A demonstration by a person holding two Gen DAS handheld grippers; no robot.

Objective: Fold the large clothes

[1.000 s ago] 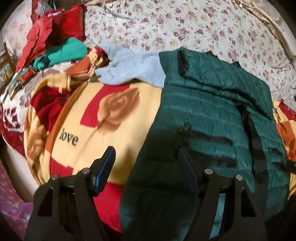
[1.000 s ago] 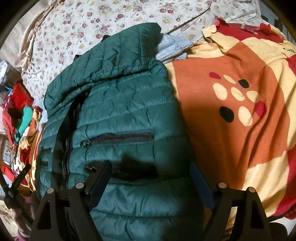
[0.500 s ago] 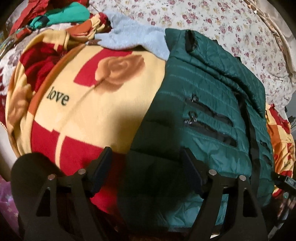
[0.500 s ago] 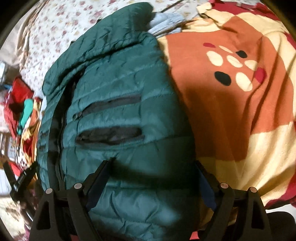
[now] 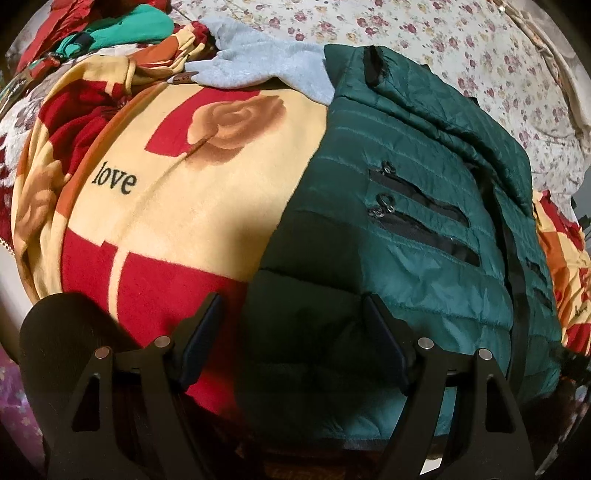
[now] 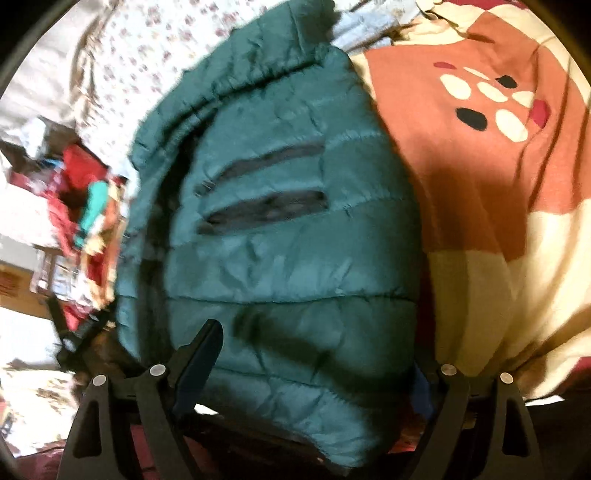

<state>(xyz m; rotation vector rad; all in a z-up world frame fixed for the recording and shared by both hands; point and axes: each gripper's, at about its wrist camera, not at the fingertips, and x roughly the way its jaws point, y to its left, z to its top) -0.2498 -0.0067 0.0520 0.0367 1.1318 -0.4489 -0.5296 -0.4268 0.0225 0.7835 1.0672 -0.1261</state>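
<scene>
A dark green quilted puffer jacket [image 5: 413, 229] lies flat on a bed, zipped pockets up, its hem toward me. It also shows in the right wrist view [image 6: 280, 240]. My left gripper [image 5: 291, 306] is open, its jaws straddling the jacket's lower left corner where it meets the blanket. My right gripper [image 6: 317, 339] is open wide over the jacket's lower right part; its right finger is partly hidden behind the hem. Neither holds anything.
A yellow, red and orange blanket [image 5: 177, 192] with a "love" print lies under the jacket and shows on the right too [image 6: 491, 177]. A grey garment [image 5: 258, 66] lies beyond it. A heap of red and teal clothes [image 5: 110, 26] sits far left. A floral sheet [image 5: 461, 44] covers the bed.
Both grippers have dropped lower and pulled back toward the jacket's hem at the bed's near edge. The right view is now motion blurred. Both stay open.
</scene>
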